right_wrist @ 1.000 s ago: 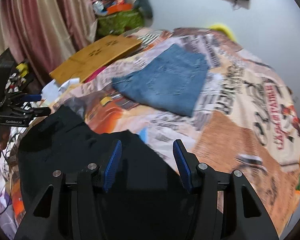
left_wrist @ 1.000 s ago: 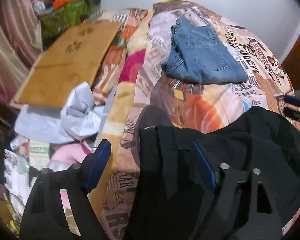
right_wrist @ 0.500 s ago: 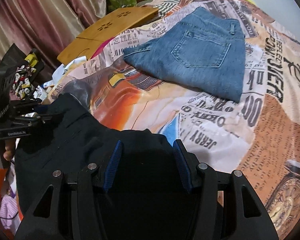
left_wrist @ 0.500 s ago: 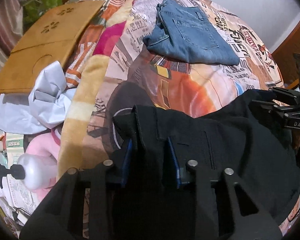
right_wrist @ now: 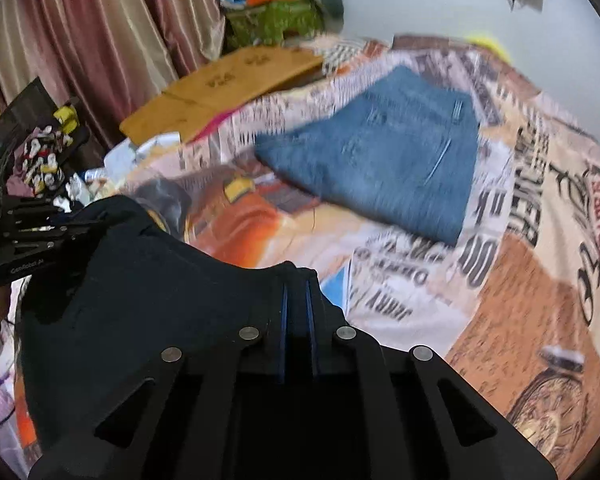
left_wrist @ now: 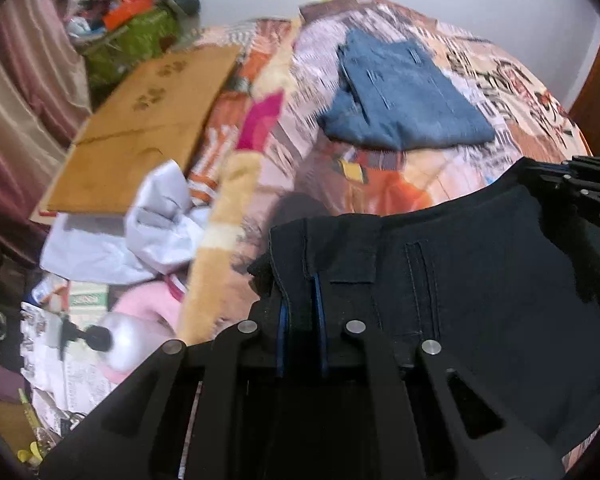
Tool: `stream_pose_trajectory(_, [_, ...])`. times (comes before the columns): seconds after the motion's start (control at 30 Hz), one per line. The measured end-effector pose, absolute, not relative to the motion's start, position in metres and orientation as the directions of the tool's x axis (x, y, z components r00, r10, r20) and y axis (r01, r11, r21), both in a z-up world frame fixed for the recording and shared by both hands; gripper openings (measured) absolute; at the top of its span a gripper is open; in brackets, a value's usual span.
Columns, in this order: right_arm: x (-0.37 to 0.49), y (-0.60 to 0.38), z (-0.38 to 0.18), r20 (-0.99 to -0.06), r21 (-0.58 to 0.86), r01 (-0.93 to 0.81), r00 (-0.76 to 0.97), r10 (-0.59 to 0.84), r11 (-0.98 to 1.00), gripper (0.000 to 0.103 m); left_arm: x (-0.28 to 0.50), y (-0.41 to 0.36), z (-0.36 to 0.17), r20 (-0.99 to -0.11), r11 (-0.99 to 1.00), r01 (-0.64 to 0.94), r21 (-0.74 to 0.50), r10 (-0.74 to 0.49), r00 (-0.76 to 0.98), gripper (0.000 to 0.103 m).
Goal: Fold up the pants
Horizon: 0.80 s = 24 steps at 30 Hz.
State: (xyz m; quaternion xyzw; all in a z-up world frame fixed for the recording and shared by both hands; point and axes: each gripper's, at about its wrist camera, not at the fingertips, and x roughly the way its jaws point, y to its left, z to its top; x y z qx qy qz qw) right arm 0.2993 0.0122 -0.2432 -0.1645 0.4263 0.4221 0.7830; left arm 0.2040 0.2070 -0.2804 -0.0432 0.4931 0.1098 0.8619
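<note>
Black pants (left_wrist: 480,280) hang stretched between my two grippers above a bed with a printed cover. My left gripper (left_wrist: 300,292) is shut on one corner of the waistband. My right gripper (right_wrist: 296,300) is shut on the other corner of the black pants (right_wrist: 160,300). Each gripper shows in the other's view: the right one at the right edge of the left wrist view (left_wrist: 588,188), the left one at the left edge of the right wrist view (right_wrist: 32,232). The lower part of the pants is hidden below the grippers.
Folded blue jeans (left_wrist: 400,96) (right_wrist: 380,168) lie on the bed cover (right_wrist: 540,200) beyond the black pants. A brown board (left_wrist: 140,128) lies at the bed's left side, by grey cloth (left_wrist: 140,232), a pump bottle (left_wrist: 116,344) and floor clutter. Curtains (right_wrist: 100,40) hang left.
Both grippers have closed on the waistband of the black pants, the left first, then the right. The pants have been lifted and pulled taut between them.
</note>
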Motion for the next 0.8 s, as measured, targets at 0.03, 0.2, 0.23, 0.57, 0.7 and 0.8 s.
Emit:
stream_pose_trajectory(0.03, [0.301, 0.014, -0.243, -0.805, 0.094, -0.797, 0.292, 0.517, 0.596, 0.007, 0.206, 0.207, -0.278, -0.855, 0.971, -0.236, 0.041, 0.156, 0.494, 0.012])
stream_pose_trajectory(0.2, [0.318, 0.022, -0.258, -0.836, 0.102, -0.757, 0.287, 0.468, 0.646, 0.008, 0.229, 0.213, -0.297, -0.887, 0.973, -0.224, 0.053, 0.149, 0.436, 0.015])
stream_pose_trajectory(0.23, [0.320, 0.022, -0.260, -0.840, 0.103, -0.750, 0.286, 0.461, 0.653, 0.008, 0.232, 0.214, -0.302, -0.894, 0.973, -0.226, 0.055, 0.148, 0.422, 0.016])
stream_pose_trajectory(0.57, [0.342, -0.045, -0.209, -0.799, 0.116, -0.597, 0.419, 0.432, 0.794, 0.020, 0.207, 0.229, -0.266, -0.854, 0.948, -0.291, 0.126, 0.253, 0.455, 0.046])
stream_pose_trajectory(0.7, [0.319, -0.072, -0.183, -0.769, 0.113, -0.598, 0.453, 0.451, 0.794, 0.043, 0.187, 0.237, -0.246, -0.852, 0.948, -0.313, 0.056, 0.208, 0.481, 0.056])
stream_pose_trajectory(0.8, [0.299, -0.087, -0.173, -0.769, 0.091, -0.617, 0.455, 0.449, 0.781, 0.043, 0.168, 0.239, -0.244, -0.865, 0.951, -0.310, -0.015, 0.143, 0.482, 0.060])
